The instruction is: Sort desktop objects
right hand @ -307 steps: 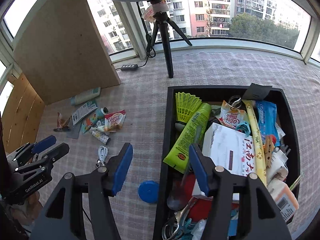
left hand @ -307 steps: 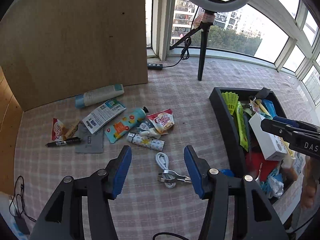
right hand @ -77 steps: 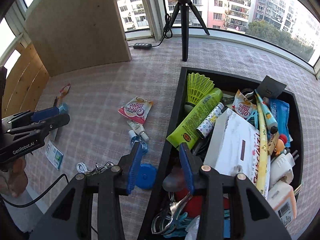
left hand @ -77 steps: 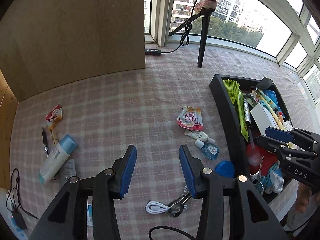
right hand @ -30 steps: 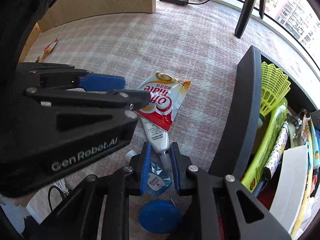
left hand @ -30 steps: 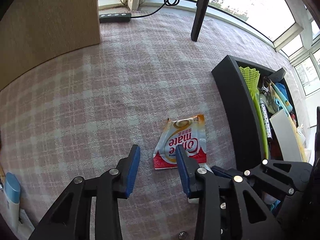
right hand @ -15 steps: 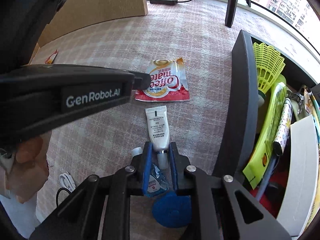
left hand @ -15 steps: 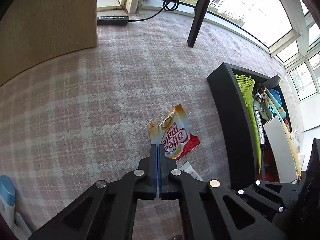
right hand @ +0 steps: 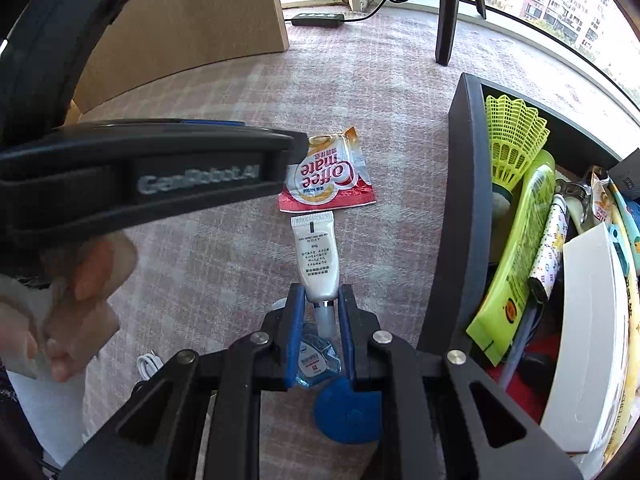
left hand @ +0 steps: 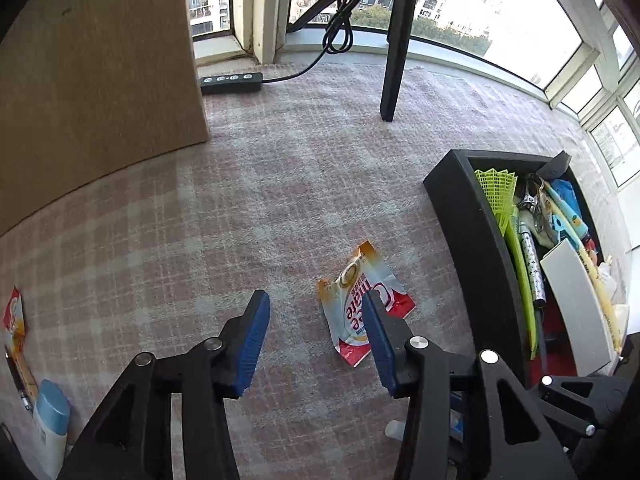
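The left gripper has its blue pads wide apart and holds nothing. Its right finger hides part of the shiny red, white and orange "Coffee mate" packet, which lies flat on the soft pink checked cloth, near the black box.

The right gripper is squeezed on the neck end of the small white plastic tube. The tube's flat crimped end almost touches the packet. Between the jaws, lower down, sits a little clear blue bottle, partly hidden, and next to it a round blue lid, cut off by the gripper.

The black box is full: a yellow net shuttlecock, a long green tube, a white card box. Other things in there are too jumbled to tell.

At the left edge of the left view, a white bottle with a blue cap is cut off.
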A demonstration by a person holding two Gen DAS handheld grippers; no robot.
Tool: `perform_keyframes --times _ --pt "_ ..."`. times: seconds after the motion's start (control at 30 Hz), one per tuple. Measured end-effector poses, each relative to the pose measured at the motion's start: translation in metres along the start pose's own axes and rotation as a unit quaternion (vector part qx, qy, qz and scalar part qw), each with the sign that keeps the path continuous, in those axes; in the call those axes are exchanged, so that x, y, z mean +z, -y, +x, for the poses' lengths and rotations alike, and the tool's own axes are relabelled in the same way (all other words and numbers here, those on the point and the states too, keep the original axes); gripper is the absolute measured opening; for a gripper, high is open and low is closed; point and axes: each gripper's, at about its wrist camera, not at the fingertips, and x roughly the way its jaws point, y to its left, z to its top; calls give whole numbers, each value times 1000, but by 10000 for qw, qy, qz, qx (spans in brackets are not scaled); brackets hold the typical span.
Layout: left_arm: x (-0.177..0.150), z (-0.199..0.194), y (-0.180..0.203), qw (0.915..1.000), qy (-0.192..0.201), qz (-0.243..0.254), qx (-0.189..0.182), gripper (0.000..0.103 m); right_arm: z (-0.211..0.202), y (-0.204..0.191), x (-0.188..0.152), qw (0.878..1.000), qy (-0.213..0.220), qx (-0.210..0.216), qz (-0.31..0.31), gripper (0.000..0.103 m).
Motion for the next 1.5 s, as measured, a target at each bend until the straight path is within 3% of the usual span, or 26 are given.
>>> perform_keyframes --times 0.03,0.1,0.23,0.5,0.63,0.83,1.27,1.33,1.37,1.4,1.43,1.5 --pt "1 6 6 9999 -67 91 36 42 -1 -2 1 10000 -2 10 11 17" --pt "2 19 16 9992 -221 294 146 20 0 -6 -13 10000 21 6 22 17" --pt "3 20 16 9996 -185 180 116 13 -8 -4 -22 9999 79 16 95 17" --pt "12 -20 -5 9997 67 -246 -57 12 -36 7 -18 9987 398 139 275 17" --pt "19 -47 3 9992 273 -249 -169 12 -59 15 -16 9973 625 188 348 17" --pt "29 -73 42 9983 411 -4 -404 12 -95 51 -16 9938 939 -31 588 17" --pt "35 -87 153 9929 473 810 -726 12 -141 156 -32 9785 1235 -894 1390 17" --pt "36 -88 168 9912 513 954 -755 14 -144 167 -34 9763 1265 -942 1485 18" --pt "36 -89 174 9902 538 1030 -776 19 -145 171 -35 9757 1278 -938 1515 18" --pt "36 -89 178 9897 506 1082 -783 29 -145 175 -36 9754 1237 -951 1559 23" --pt "36 -90 181 9894 477 1119 -799 51 -146 178 -37 9747 1204 -953 1623 32" --pt "34 -95 186 9889 612 1178 -666 52 -148 180 -40 9736 1243 -928 1672 33"
